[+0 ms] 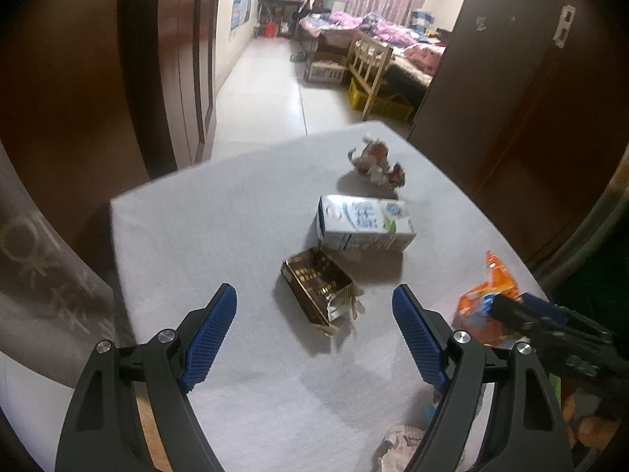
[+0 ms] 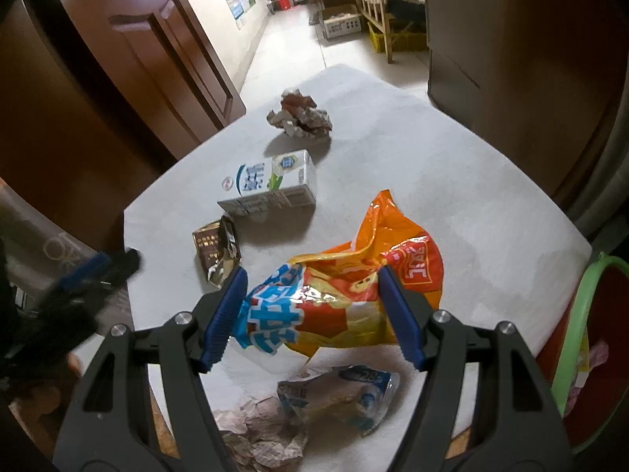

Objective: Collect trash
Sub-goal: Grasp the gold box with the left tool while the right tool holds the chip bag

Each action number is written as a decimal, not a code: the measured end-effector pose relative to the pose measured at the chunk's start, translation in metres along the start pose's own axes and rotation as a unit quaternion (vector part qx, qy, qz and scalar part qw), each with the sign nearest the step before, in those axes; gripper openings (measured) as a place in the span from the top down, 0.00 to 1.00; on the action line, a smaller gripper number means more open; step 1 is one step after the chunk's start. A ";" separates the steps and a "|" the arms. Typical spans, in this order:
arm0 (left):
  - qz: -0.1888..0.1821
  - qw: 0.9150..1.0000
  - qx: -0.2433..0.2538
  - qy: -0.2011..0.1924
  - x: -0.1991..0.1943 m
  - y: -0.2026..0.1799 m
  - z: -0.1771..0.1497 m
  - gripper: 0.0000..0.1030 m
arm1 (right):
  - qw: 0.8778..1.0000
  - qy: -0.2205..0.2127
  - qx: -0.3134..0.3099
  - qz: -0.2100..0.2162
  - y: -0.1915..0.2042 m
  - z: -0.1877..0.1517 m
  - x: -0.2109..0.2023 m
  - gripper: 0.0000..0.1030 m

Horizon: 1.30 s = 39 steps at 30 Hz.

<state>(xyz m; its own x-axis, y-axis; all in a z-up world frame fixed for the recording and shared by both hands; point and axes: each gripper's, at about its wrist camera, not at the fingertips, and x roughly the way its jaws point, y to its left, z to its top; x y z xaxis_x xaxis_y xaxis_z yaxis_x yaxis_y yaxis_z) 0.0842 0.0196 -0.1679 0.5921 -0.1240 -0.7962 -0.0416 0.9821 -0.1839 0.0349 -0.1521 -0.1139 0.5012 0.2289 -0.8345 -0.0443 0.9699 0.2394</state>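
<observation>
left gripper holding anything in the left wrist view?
No. The left gripper is open above the white tablecloth, its blue pads on either side of the gold box without touching it.

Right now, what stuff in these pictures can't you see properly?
- Green bin, right wrist view: cut off by the edge, so its contents are unclear.
- Crumpled paper, right wrist view: partly hidden behind the right gripper.
- Orange bag, left wrist view: partly covered by the blurred right gripper.
- Left gripper, right wrist view: motion-blurred.
- Milk carton print, left wrist view: too blurred to read.
- Far bedroom: too small for detail.
</observation>
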 end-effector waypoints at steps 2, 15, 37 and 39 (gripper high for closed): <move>-0.002 1.000 -0.011 0.019 0.016 -0.001 -0.002 0.25 | 1.000 -0.007 -0.002 0.001 0.000 0.001 -0.005 0.35; 0.040 0.995 -0.028 0.086 0.111 -0.009 0.003 0.29 | 0.999 -0.028 0.018 0.005 -0.013 0.004 -0.030 0.35; -0.008 1.000 -0.009 0.009 0.007 -0.002 0.006 0.57 | 1.000 0.023 -0.017 -0.010 -0.028 -0.011 0.055 0.25; -0.014 1.000 -0.008 -0.005 -0.008 -0.002 0.011 0.57 | 1.000 0.025 -0.014 -0.013 -0.029 -0.011 0.056 0.18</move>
<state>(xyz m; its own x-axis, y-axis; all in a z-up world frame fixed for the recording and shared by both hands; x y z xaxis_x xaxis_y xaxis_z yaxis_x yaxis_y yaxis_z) 0.0883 0.0202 -0.1550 0.6019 -0.1501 -0.7843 -0.0371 0.9759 -0.2153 0.0544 -0.1664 -0.1733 0.4582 0.2076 -0.8643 -0.0569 0.9772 0.2045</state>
